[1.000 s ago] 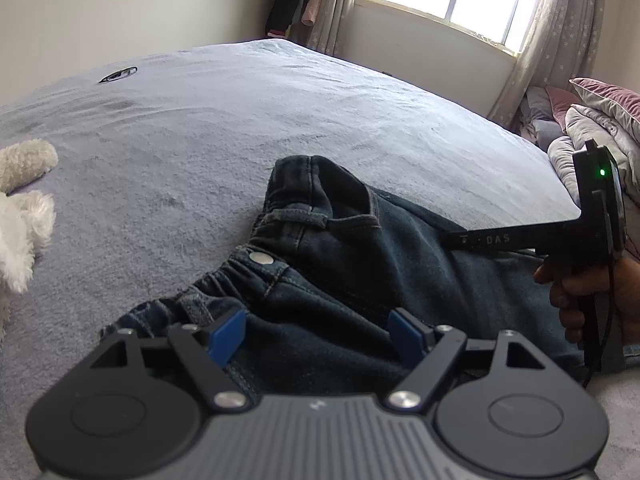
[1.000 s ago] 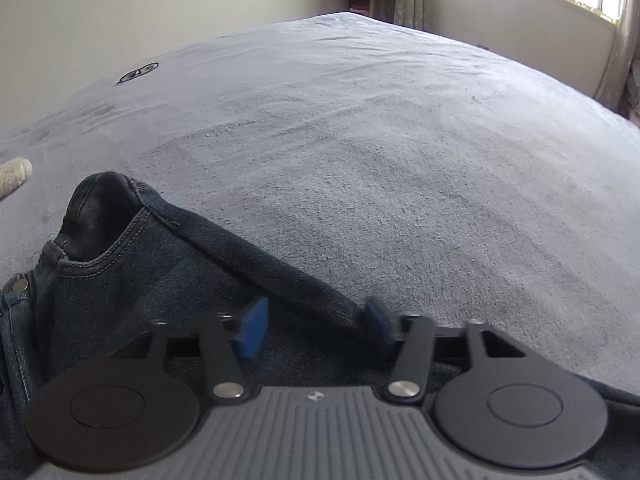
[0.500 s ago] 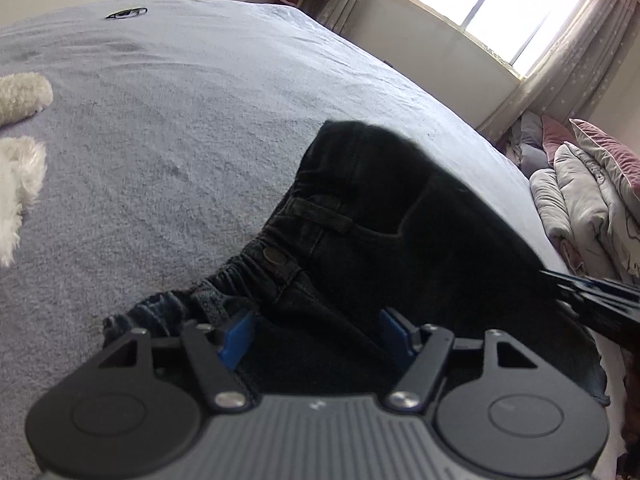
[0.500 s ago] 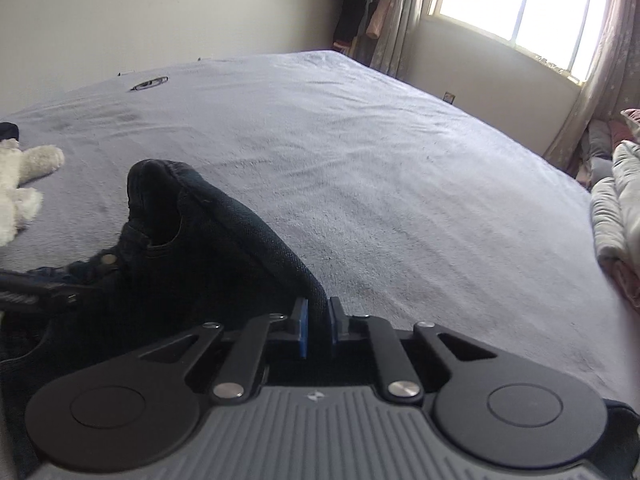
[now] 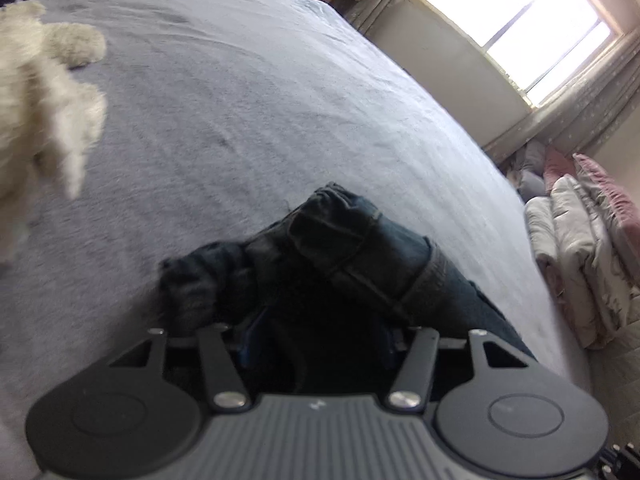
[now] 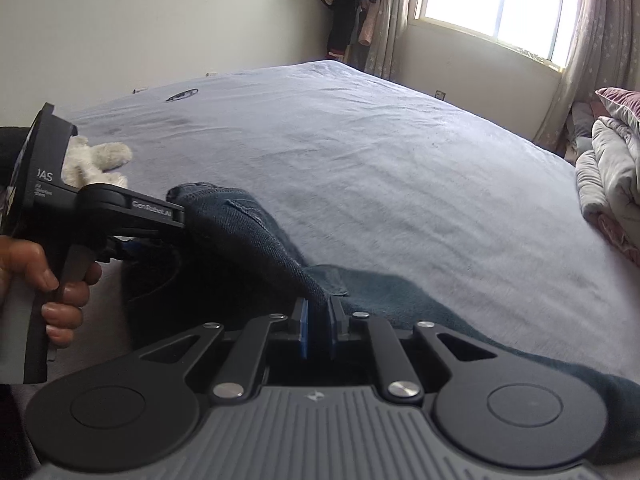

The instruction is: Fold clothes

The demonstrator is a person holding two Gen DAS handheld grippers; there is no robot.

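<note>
No box, basket or other container shows in either view; the only task item is a pair of dark denim jeans lying on the bed, bunched at the near edge with one fold raised in a ridge. In the right wrist view the right hand-held gripper is clenched on that fold, its blue pads pressed flat against a thin pinch of denim at 6 o'clock, and the cloth runs up from there toward 10 o'clock. The left hand-held gripper enters at 9 o'clock, gripped by a hand, its fingers reaching into the waist end of the jeans. In the left wrist view the left hand-held gripper has its jaws closing around a thick heap of denim that fills the gap; the picture is dark and blurred there, so I cannot tell whether the pads already press on the cloth. The bed carries a pale grey-blue cover, lightly creased. A white fluffy soft toy lies on it at 9 to 10 o'clock, well apart from the jeans, and a small dark object lies far off near the wall. Beyond the bed a bright window with pale curtains stands at 1 o'clock, clothes hang in the corner at 12 o'clock, and folded bedding in white and pink is piled at 3 o'clock.
</note>
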